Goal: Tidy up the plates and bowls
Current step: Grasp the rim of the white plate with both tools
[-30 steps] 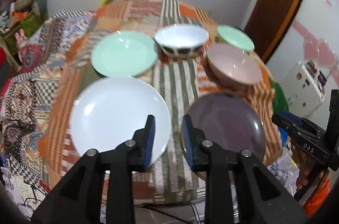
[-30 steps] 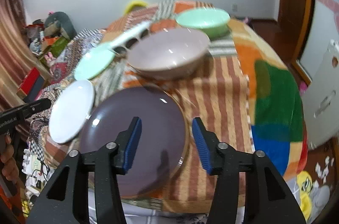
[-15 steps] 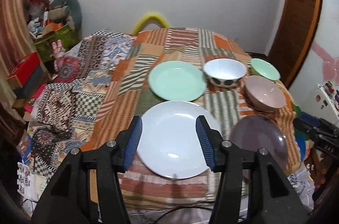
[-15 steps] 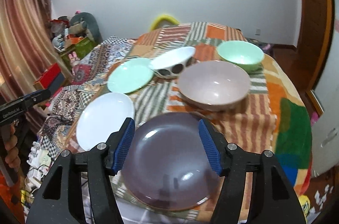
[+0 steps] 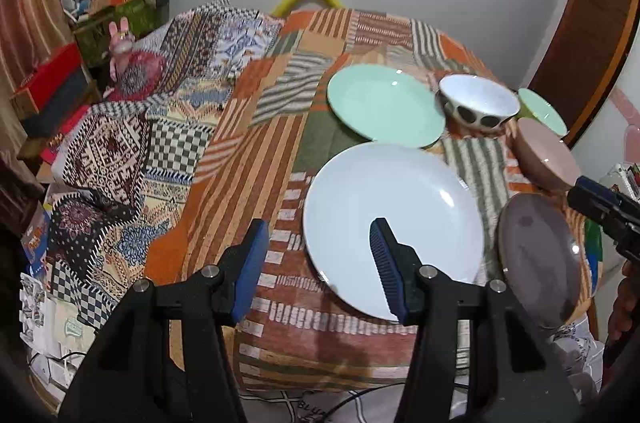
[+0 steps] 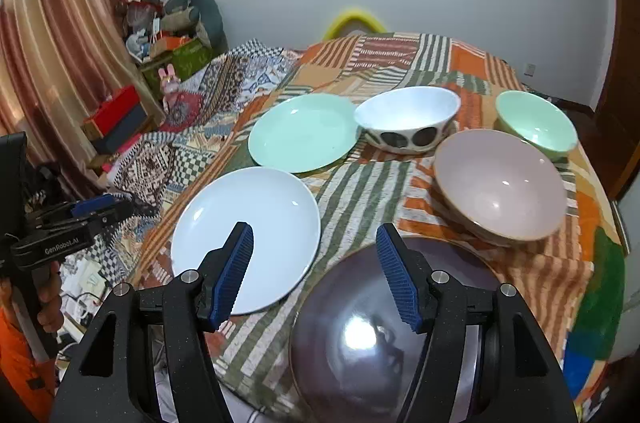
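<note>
Left wrist view: the left gripper [image 5: 316, 259] hangs released above the patchwork striped tablecloth [image 5: 256, 159], jaws having just widened, nothing between them; the round white plate [image 5: 394, 227] lies at its 1 o'clock. The right gripper [image 6: 314, 271], likewise just spread and empty, hovers over the near rim of the glossy purple plate [image 6: 384, 339]. Mint-green plate [image 6: 302, 137], spotted white bowl [image 6: 406, 119], beige bowl [image 6: 500, 189] and small mint bowl [image 6: 534, 123] sit from 11 to 2 o'clock.

Both tongs — left tongs [image 5: 316, 265] and right tongs [image 6: 316, 273] — have just been opening wider, nothing between them.
</note>
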Demonstrator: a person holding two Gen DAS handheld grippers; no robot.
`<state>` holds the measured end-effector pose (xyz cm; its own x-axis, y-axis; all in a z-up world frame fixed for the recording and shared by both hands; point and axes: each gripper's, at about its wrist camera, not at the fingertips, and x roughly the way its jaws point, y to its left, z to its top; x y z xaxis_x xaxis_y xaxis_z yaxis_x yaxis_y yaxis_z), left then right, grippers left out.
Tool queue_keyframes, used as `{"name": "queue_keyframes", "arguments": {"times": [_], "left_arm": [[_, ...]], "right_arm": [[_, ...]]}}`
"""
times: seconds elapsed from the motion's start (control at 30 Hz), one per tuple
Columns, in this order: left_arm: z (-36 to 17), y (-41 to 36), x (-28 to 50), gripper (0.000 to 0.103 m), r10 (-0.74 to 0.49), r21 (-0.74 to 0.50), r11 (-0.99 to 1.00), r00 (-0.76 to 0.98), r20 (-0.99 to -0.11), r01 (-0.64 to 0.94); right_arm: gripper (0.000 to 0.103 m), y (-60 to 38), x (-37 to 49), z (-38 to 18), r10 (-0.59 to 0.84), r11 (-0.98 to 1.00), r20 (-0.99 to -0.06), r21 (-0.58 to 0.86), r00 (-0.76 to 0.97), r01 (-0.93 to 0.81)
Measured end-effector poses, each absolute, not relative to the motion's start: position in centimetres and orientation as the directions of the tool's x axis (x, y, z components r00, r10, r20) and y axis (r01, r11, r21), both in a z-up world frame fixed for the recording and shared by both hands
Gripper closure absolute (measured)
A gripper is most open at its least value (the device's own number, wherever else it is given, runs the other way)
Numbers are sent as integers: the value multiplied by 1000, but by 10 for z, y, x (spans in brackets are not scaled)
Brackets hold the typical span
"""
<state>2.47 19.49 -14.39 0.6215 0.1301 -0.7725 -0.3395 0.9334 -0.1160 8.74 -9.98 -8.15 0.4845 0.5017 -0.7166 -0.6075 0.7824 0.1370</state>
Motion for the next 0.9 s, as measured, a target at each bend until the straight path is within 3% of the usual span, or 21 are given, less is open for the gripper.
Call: {"name": "queue_keyframes", "arguments": {"times": [0.37,0.73,0.9], "left_arm": [[-200,227,51,50,66,-150,927,542,-838,-344],[-222,229,76,51,-1,-195,934,541,-841,-300],[-226,233,80,61,-15,-214,929,548,-836,-301]], "right_arm": [[43,-63,111,-115,451,779,-787,116,421,-617],[43,-43,134,-150,384,791,-853,107,354,-602],[55,-41,140,-158,379,793,-870,129,316,-595]]}}
